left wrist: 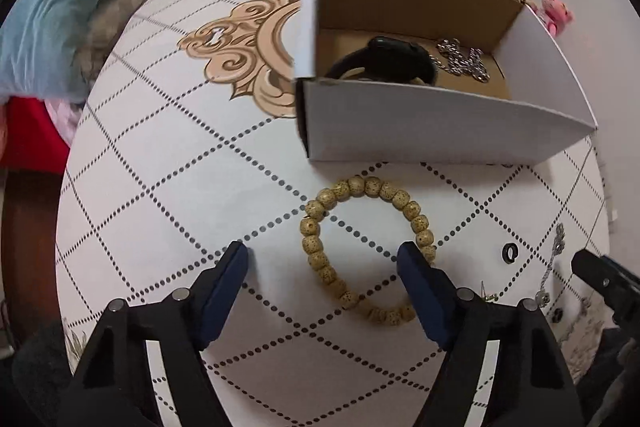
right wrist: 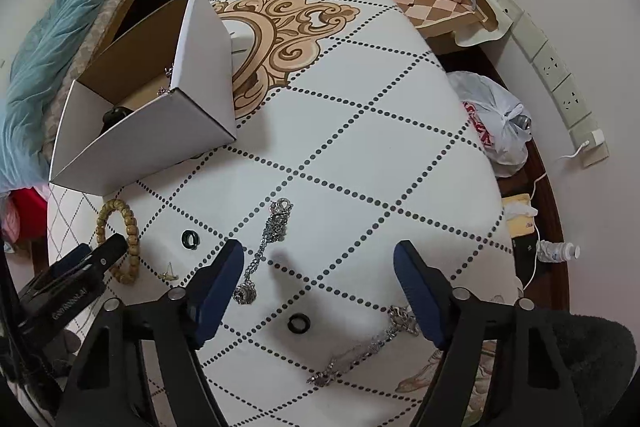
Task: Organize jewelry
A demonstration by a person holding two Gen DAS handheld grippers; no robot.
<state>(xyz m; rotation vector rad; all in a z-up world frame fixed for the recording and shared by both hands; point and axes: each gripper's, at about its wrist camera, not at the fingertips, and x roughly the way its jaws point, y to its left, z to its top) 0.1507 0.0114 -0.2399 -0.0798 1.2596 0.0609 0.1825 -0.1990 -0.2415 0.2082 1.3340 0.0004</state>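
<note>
On the table (right wrist: 360, 131): one bead bracelet (left wrist: 366, 251), two dark rings (right wrist: 190, 239), two silver chains (right wrist: 268, 247). One box (left wrist: 440, 123) holds a black watch (left wrist: 384, 61) and a chain (left wrist: 464, 59). My left gripper (left wrist: 322, 259) and right gripper (right wrist: 320, 259) stand wide, empty.

box wall (left wrist: 420, 123) hides watch strap (left wrist: 348, 65) (lower part); tiny earring (right wrist: 170, 273) unclear

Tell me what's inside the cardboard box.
Inside the box lie a black watch and a silver chain. The near wall hides the front of the floor, so anything there is unseen.
</note>
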